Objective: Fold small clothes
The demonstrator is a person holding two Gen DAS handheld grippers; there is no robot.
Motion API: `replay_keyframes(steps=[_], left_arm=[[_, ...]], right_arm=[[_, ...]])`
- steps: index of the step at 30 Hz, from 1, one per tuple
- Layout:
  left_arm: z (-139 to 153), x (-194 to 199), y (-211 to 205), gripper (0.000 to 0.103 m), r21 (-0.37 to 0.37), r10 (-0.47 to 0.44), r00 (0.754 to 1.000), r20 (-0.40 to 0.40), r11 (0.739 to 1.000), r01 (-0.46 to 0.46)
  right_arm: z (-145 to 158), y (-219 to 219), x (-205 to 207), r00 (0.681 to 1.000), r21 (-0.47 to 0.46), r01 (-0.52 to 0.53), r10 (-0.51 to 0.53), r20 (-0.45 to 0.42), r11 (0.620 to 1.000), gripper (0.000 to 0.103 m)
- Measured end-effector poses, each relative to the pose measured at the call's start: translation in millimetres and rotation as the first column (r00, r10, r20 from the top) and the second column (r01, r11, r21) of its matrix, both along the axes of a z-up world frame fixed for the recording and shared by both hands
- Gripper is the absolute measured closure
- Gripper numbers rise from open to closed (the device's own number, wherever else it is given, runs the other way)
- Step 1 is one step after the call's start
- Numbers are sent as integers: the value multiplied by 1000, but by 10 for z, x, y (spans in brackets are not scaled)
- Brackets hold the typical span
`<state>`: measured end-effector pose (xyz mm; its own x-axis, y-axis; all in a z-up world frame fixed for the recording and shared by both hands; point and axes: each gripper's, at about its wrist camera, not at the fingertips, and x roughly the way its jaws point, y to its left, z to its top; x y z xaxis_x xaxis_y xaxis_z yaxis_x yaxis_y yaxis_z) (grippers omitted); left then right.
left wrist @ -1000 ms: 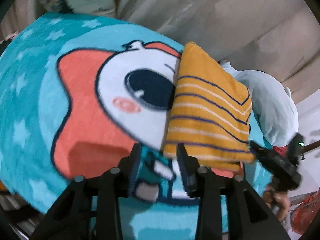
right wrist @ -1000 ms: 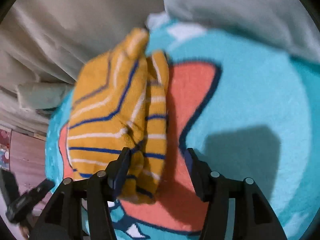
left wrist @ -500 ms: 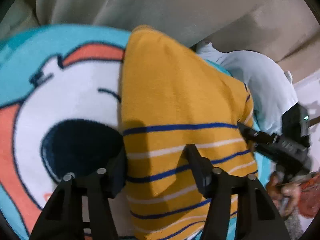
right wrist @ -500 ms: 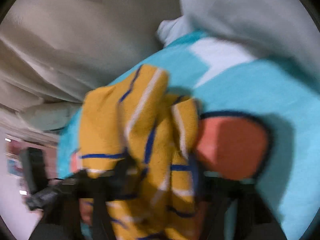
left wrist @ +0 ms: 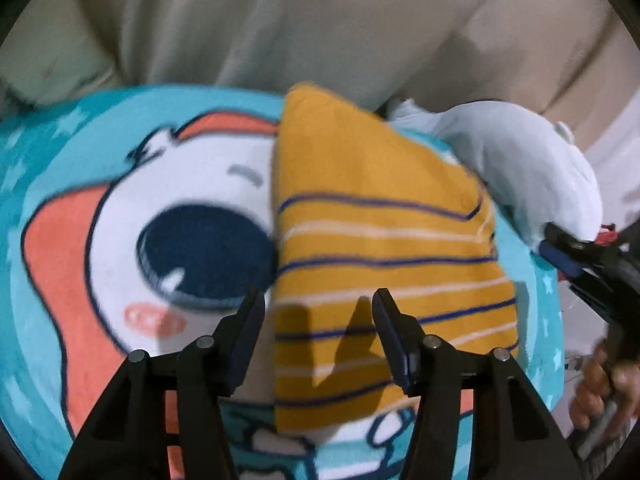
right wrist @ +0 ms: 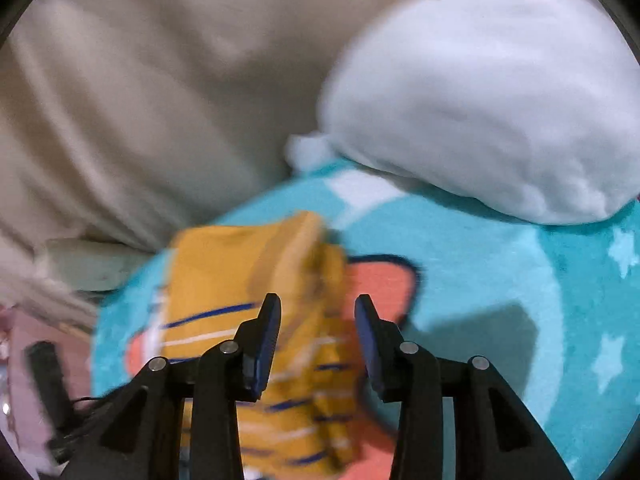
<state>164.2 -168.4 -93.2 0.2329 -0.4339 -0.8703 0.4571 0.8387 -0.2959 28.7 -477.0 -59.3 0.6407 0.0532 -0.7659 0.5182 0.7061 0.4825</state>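
Note:
A folded mustard-yellow garment with navy and white stripes lies flat on a round teal cartoon mat. My left gripper is open above the garment's near left part, holding nothing. In the right wrist view the same garment shows blurred, with its folded edges stacked. My right gripper is open over it, with nothing between the jaws. The right gripper also shows at the right edge of the left wrist view.
A pale blue plush cushion rests on the mat's far right edge, also in the left wrist view. Beige fabric rises behind the mat. The mat's edge drops off at the right.
The right gripper has opened and let go of the yellow garment, which now lies flat and folded. The left gripper has drawn back from over it, still open.

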Motion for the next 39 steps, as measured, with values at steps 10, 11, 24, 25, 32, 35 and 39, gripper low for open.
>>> replay_keyframes(steps=[10, 11, 24, 25, 32, 35, 39], left_arm=[[-133, -437, 288, 48, 72, 83, 997, 1, 994, -82], [-89, -485, 308, 48, 77, 90, 996, 19, 993, -91], [496, -1200, 490, 36, 120, 178, 951, 253, 970, -213], [513, -1245, 496, 36, 120, 179, 949, 260, 969, -216], [658, -1486, 595, 34, 107, 206, 928, 311, 962, -249], [703, -1538, 643, 34, 94, 225, 921, 319, 959, -267], [742, -1594, 668, 33, 87, 237, 914, 330, 956, -279]], right_arm=[[-803, 137, -178, 987, 238, 3, 34, -154, 971, 40], [-764, 133, -263, 991, 243, 3, 31, -133, 970, 40], [-129, 887, -499, 969, -54, -222, 214, -126, 973, 40], [-136, 932, -486, 965, -59, -236, 227, -131, 970, 40], [-181, 1223, -494, 940, -90, -316, 298, -166, 945, 40], [-165, 1309, -487, 931, -114, -343, 322, -173, 932, 40], [-169, 1367, -484, 926, -125, -356, 331, -183, 926, 39]])
